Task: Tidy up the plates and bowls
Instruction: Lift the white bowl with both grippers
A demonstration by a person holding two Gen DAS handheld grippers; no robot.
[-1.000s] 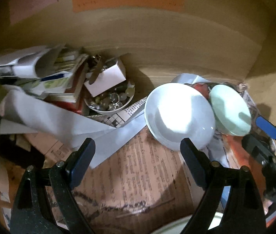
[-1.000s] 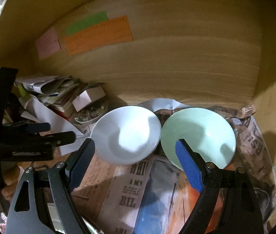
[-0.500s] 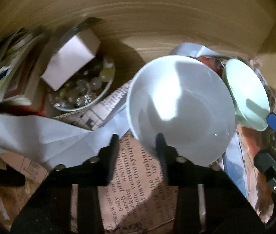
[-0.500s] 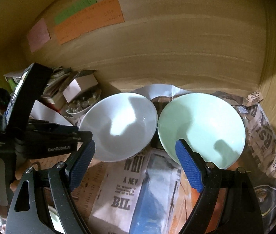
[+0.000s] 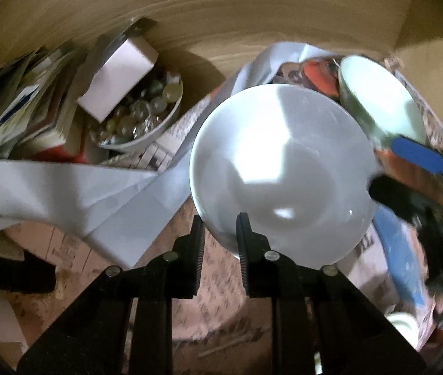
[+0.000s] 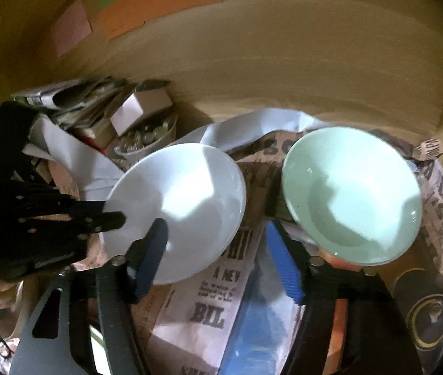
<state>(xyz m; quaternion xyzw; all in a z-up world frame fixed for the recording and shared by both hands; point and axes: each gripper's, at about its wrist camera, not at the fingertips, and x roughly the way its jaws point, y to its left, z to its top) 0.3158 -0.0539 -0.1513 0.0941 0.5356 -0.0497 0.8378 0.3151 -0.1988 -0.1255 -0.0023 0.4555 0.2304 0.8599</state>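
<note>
A white bowl point(image 5: 284, 168) lies on newspaper in a wooden cupboard; it also shows in the right wrist view point(image 6: 187, 206). My left gripper point(image 5: 219, 231) is shut on the bowl's near rim, one finger inside and one outside. It appears at the left of the right wrist view point(image 6: 112, 215). A pale green bowl point(image 6: 352, 193) sits to the right of the white one, also in the left wrist view point(image 5: 380, 103). My right gripper point(image 6: 218, 240) is open, between the two bowls, its blue-padded fingers point(image 6: 284, 262) close to the green bowl's near edge.
A small bowl of glass marbles point(image 5: 140, 118) with a white box point(image 5: 118, 78) on it stands at the back left, beside stacked papers point(image 5: 18, 106). The cupboard's wooden back wall point(image 6: 284, 47) carries coloured notes point(image 6: 158, 3). Newspaper point(image 6: 215, 300) lines the floor.
My left gripper moved forward and closed on the white bowl's rim. My right gripper moved in closer to the bowls and its fingers narrowed somewhat.
</note>
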